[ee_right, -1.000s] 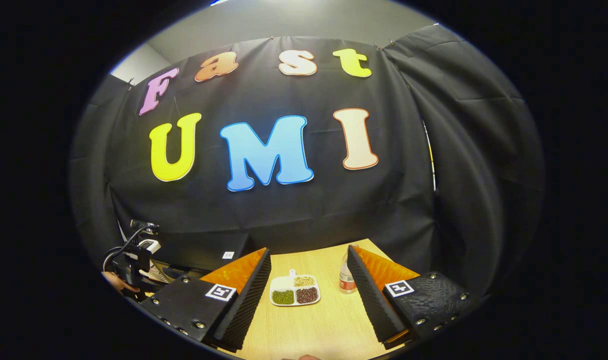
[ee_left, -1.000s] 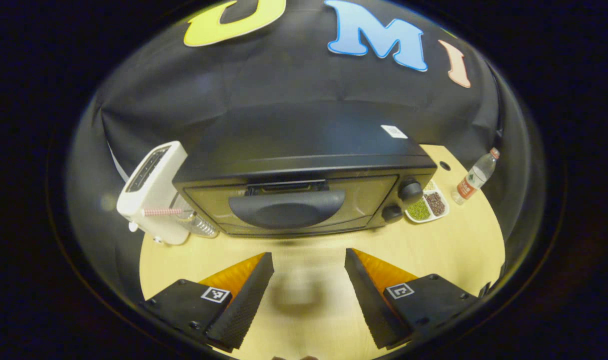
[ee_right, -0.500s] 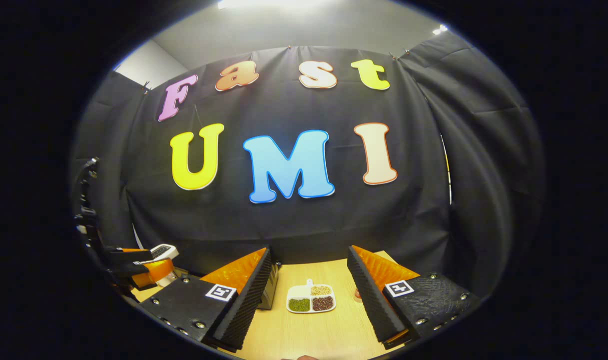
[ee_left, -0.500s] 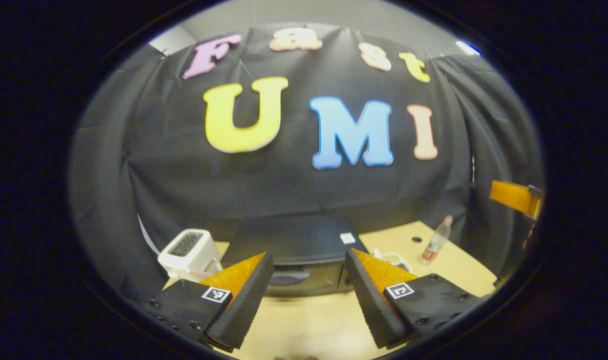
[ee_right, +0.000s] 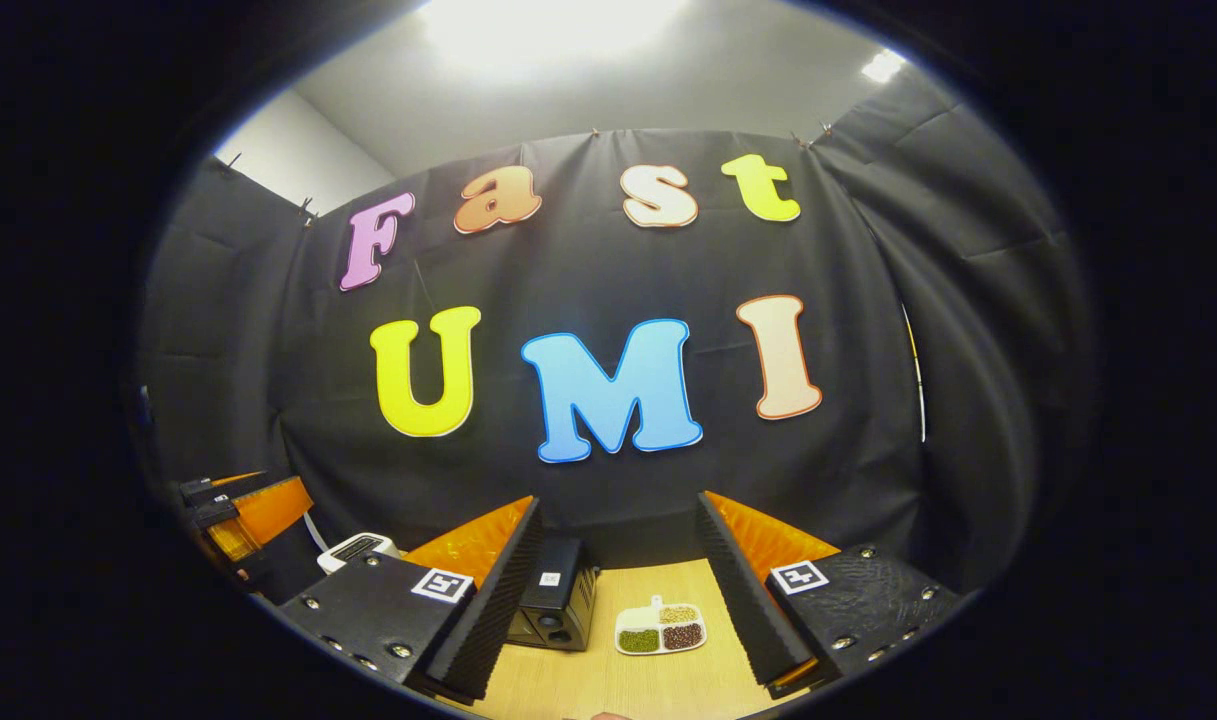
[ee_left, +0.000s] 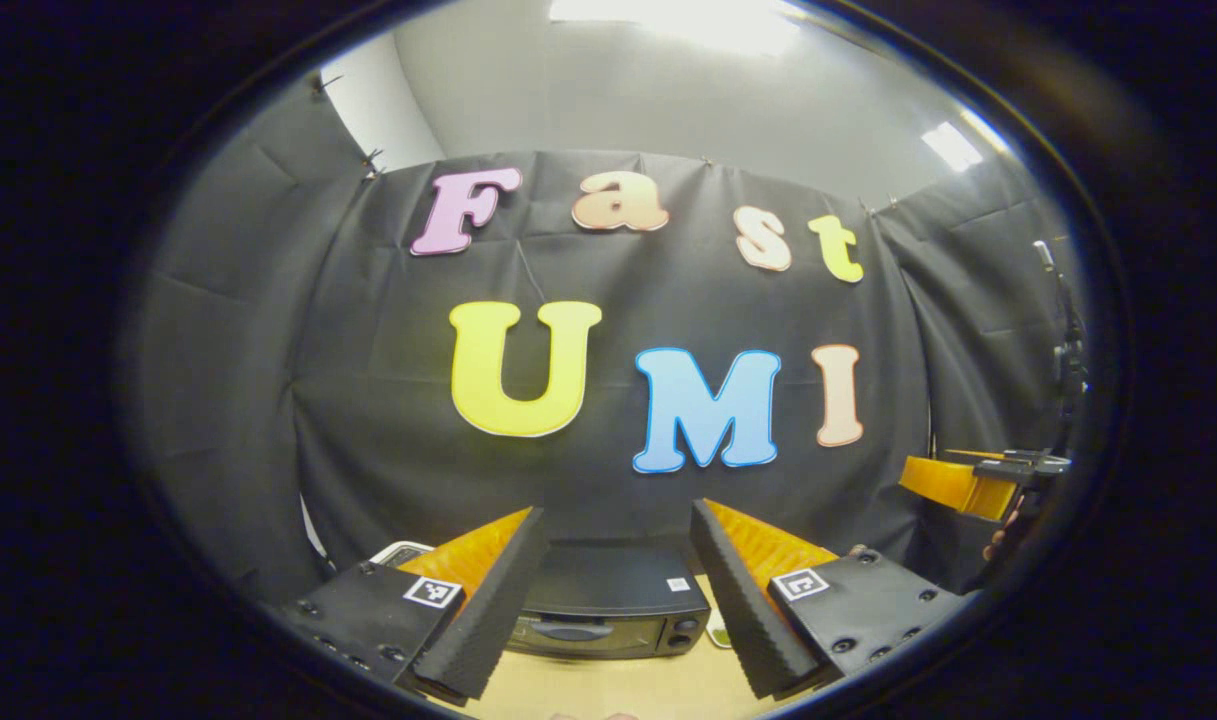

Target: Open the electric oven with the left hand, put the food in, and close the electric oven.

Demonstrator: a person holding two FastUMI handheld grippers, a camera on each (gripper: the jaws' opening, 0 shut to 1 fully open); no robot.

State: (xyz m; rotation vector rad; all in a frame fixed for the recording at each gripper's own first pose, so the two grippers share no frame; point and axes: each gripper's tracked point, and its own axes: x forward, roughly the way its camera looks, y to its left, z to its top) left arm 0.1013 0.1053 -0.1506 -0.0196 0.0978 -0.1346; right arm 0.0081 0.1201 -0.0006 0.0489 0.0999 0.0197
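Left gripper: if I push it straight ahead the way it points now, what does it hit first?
Probably the electric oven, which sits between the open fingers of the left gripper, door closed and facing it. Bare table lies between them; depth is hard to judge.

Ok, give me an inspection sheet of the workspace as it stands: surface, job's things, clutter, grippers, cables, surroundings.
Surface: light wooden table, bare in front of the oven.
Job's things: black electric oven, door shut; divided food tray on the table beside it.
Clutter: white toaster on the oven's other side.
Grippers: left gripper open, empty; right gripper open, empty; both held off the table.
Cables: nothing seen.
Surroundings: black cloth wall, grey ceiling with lights.
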